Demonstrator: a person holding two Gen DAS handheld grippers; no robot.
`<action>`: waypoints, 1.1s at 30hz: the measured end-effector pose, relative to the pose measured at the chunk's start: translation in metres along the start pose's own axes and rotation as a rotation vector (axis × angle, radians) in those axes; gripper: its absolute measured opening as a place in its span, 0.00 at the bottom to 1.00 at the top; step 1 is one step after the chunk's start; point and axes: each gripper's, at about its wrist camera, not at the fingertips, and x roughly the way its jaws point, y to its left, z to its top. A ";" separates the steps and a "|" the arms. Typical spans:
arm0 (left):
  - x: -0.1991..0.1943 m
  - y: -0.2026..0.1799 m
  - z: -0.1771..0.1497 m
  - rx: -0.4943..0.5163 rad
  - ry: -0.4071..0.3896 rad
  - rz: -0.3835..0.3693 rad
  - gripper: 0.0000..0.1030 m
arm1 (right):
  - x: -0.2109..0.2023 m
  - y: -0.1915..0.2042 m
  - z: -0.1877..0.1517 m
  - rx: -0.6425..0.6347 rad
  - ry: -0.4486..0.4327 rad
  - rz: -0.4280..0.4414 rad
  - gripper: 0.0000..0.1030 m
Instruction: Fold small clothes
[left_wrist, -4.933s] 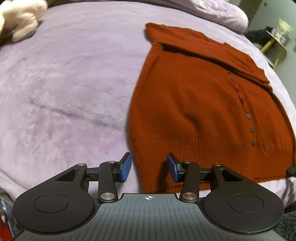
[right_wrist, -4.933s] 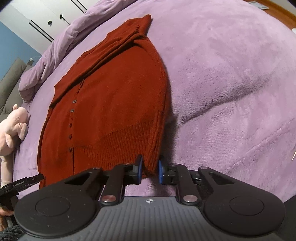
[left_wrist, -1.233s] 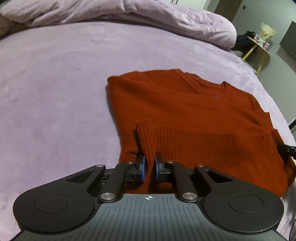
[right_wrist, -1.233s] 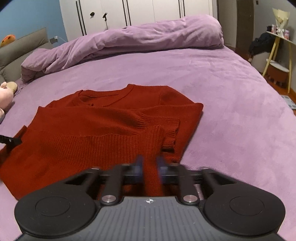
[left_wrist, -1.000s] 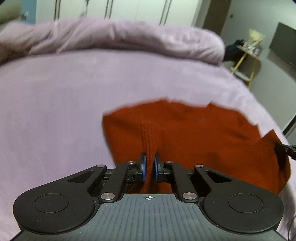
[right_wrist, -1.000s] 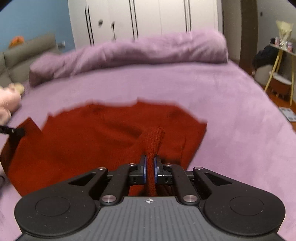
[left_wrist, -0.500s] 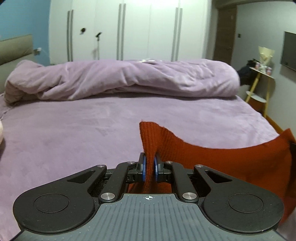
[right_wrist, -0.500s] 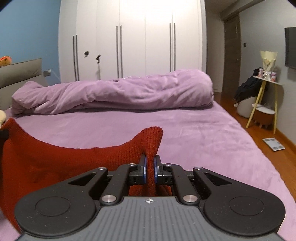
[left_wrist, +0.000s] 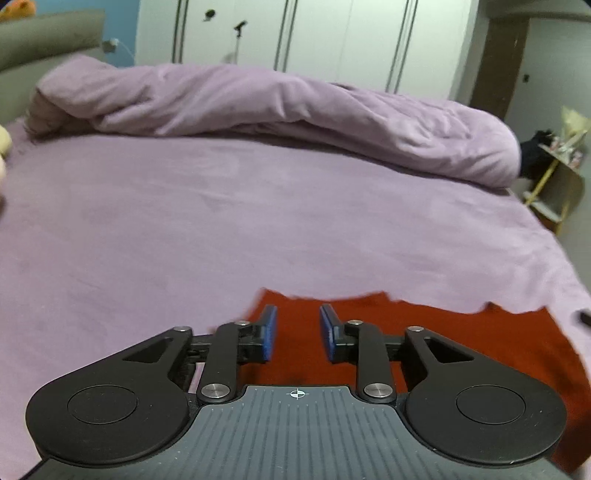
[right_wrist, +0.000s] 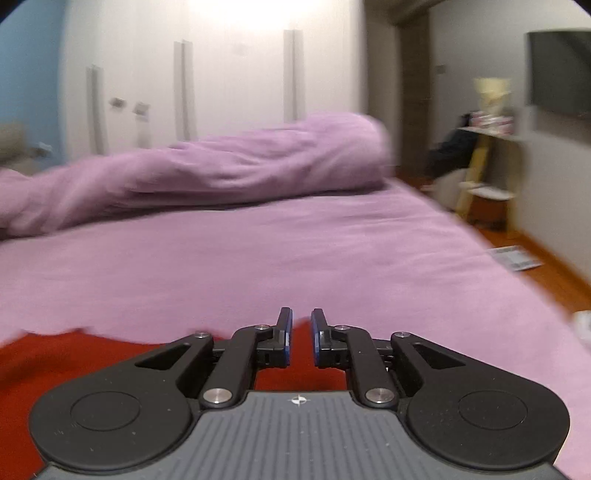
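Observation:
The rust-red knitted cardigan (left_wrist: 424, 332) lies flat on the purple bed sheet (left_wrist: 221, 229), low in both wrist views. My left gripper (left_wrist: 295, 325) hovers over its left end; the jaws are opening and the blue pads stand apart with no cloth pinched between them. In the right wrist view the cardigan (right_wrist: 92, 354) stretches away to the left. My right gripper (right_wrist: 298, 332) is over the garment's right end, its jaws opening by a narrow gap, and the pads do not press the cloth.
A rolled purple duvet (left_wrist: 295, 118) lies across the far side of the bed. White wardrobe doors (right_wrist: 221, 74) stand behind it. A yellow-legged side table (right_wrist: 487, 177) and wooden floor (right_wrist: 546, 266) are off the bed's right edge.
Both grippers held raised corners of the cardigan half a second ago. Their jaws have since parted and the cloth has dropped flat onto the bed beneath them.

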 end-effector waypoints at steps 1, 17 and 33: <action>0.006 -0.007 -0.004 -0.003 0.010 -0.010 0.29 | 0.002 0.017 -0.006 -0.023 0.019 0.076 0.11; 0.049 -0.005 -0.042 0.050 0.016 0.042 0.40 | 0.045 0.005 -0.047 -0.169 0.084 0.016 0.20; -0.050 0.113 -0.104 -0.367 0.132 0.010 0.40 | -0.087 -0.008 -0.072 -0.049 0.056 -0.002 0.07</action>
